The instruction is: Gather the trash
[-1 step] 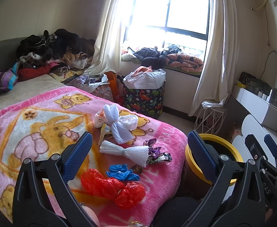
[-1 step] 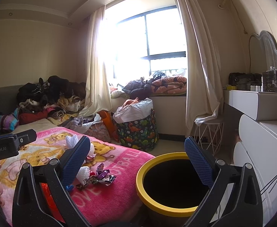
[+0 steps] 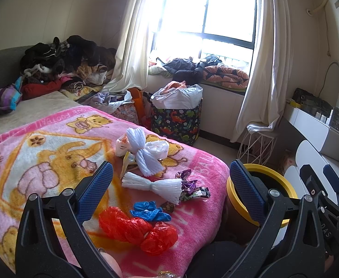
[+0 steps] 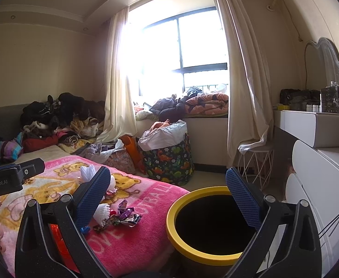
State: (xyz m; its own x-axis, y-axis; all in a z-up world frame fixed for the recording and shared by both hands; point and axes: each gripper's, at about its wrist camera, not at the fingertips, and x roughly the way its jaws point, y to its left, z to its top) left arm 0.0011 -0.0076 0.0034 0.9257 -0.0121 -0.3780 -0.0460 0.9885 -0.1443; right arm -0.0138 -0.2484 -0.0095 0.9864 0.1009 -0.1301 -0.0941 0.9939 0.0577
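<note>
Trash lies on the pink cartoon blanket (image 3: 53,143): a red plastic bag (image 3: 137,229), a blue scrap (image 3: 149,212), two white foam nets (image 3: 155,185) (image 3: 142,153), purple candy wrappers (image 3: 190,185) and a white plastic bag (image 3: 159,147). My left gripper (image 3: 170,169) hangs open above the near end of this pile, holding nothing. A black bin with a yellow rim (image 4: 171,217) stands off the bed's right corner. My right gripper (image 4: 168,173) is open and empty just above and in front of the bin. The wrappers (image 4: 125,215) lie left of it.
A dinosaur-print basket (image 3: 176,120) stuffed with laundry stands on the floor past the bed. A white wire stool (image 3: 257,143) and a white dresser (image 4: 320,185) flank the bin on the right. Clothes (image 3: 60,58) are heaped at the bed's far end.
</note>
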